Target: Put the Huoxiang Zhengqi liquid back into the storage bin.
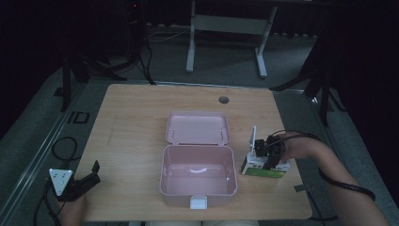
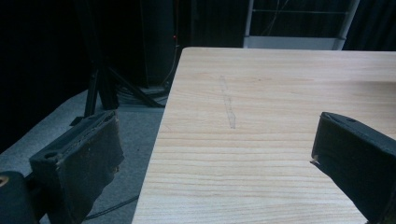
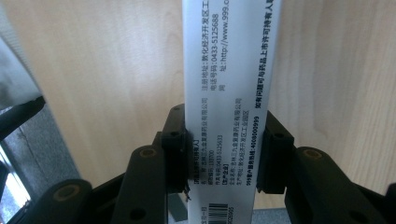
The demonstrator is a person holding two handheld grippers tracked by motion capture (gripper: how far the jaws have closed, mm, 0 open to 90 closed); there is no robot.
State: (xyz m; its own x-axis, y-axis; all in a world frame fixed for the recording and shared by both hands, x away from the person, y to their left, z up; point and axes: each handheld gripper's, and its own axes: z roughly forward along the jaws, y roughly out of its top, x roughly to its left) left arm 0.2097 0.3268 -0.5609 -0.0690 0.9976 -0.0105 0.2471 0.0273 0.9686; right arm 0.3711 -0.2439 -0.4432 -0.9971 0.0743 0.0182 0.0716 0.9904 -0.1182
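A white and green medicine box (image 1: 264, 170) lies on the wooden table (image 1: 131, 122), to the right of an open pink lunch box (image 1: 197, 192). My right gripper (image 1: 271, 157) points down on it. In the right gripper view the black jaws press both long sides of the medicine box (image 3: 229, 70), so my right gripper (image 3: 224, 140) is shut on it. A thin white flap (image 1: 253, 139) stands up beside that gripper. My left gripper (image 1: 93, 174) rests open at the table's front left corner, and my left gripper (image 2: 215, 135) holds nothing over the bare table (image 2: 280, 93).
The pink box's lid (image 1: 197, 127) lies flipped back flat behind it, and a white latch (image 1: 198, 203) hangs at its front. A round cable hole (image 1: 223, 100) sits near the far edge. Black stands and a white desk frame (image 1: 226, 28) stand on the floor beyond.
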